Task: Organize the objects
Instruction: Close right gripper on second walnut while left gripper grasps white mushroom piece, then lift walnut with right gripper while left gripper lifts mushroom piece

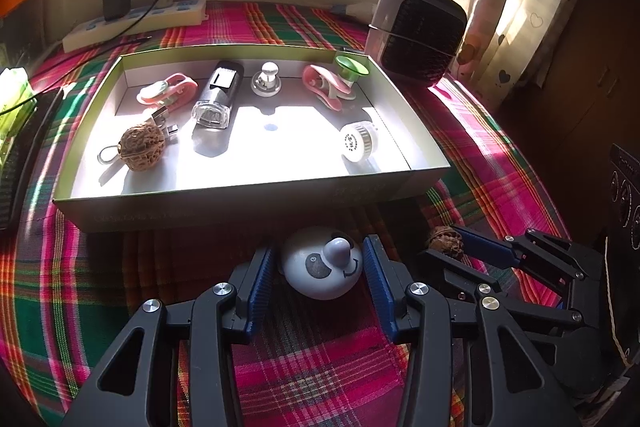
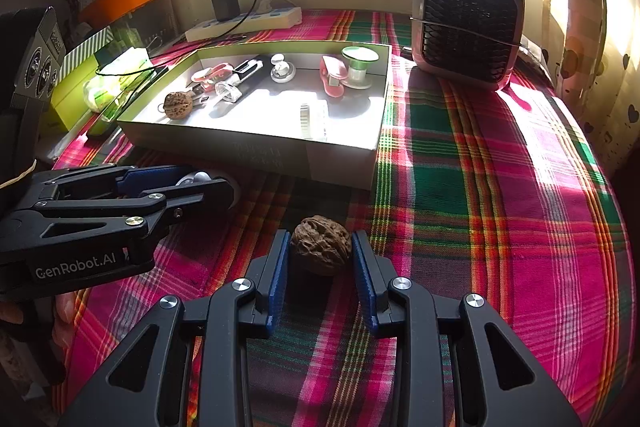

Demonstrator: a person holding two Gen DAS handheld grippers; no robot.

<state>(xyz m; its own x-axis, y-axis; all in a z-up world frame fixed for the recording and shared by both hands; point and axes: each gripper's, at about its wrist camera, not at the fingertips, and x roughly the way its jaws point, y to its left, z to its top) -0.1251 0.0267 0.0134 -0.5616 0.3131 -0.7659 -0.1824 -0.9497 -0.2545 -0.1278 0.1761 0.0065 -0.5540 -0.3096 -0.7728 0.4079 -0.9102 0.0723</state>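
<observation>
Plaid cloth [image 2: 480, 187]: pink, green and red, covers the table.
Right gripper [image 2: 320, 251]: its blue pads squeeze a brown walnut [image 2: 320, 245] sitting on the cloth.
Left gripper [image 1: 320, 265]: its pads sit on both sides of a white panda-face toy [image 1: 320, 267]; I cannot tell if they pinch it.
Box [image 1: 256, 203]: just behind both, holding another walnut [image 1: 143, 145] and small things.
</observation>
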